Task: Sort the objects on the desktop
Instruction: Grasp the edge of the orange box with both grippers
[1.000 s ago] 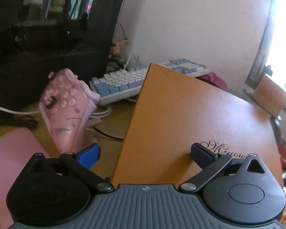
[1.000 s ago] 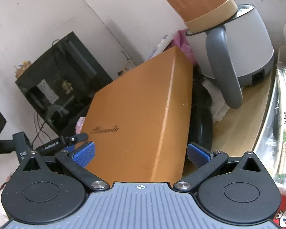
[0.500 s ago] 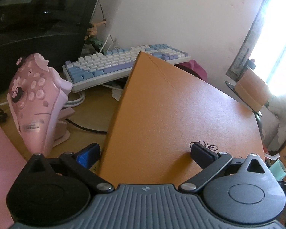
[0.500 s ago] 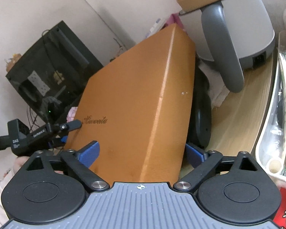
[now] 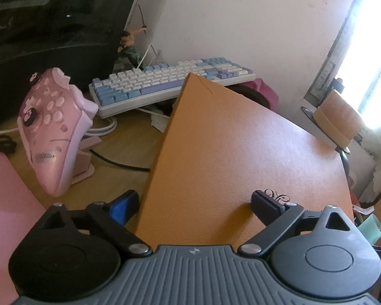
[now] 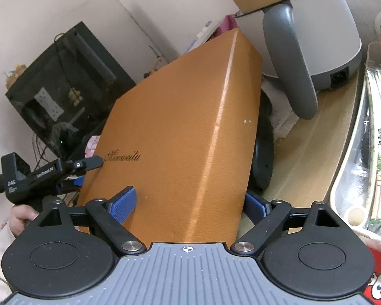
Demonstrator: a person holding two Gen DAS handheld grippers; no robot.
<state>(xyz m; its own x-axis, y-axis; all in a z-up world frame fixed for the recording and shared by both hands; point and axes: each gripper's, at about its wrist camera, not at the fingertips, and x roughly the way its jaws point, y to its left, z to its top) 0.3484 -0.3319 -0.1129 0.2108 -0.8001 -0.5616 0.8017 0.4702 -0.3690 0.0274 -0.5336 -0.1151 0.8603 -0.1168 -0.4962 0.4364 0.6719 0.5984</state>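
The orange box stands tilted on the wooden table, between a pink game controller on its stand and a grey kettle. The left gripper straddles one near corner; its jaws have just been closing, one pad on the top face, the other beside the side wall. The right gripper has also just been closing and clasps the other corner, pads against both faces. A blue-and-white keyboard lies behind.
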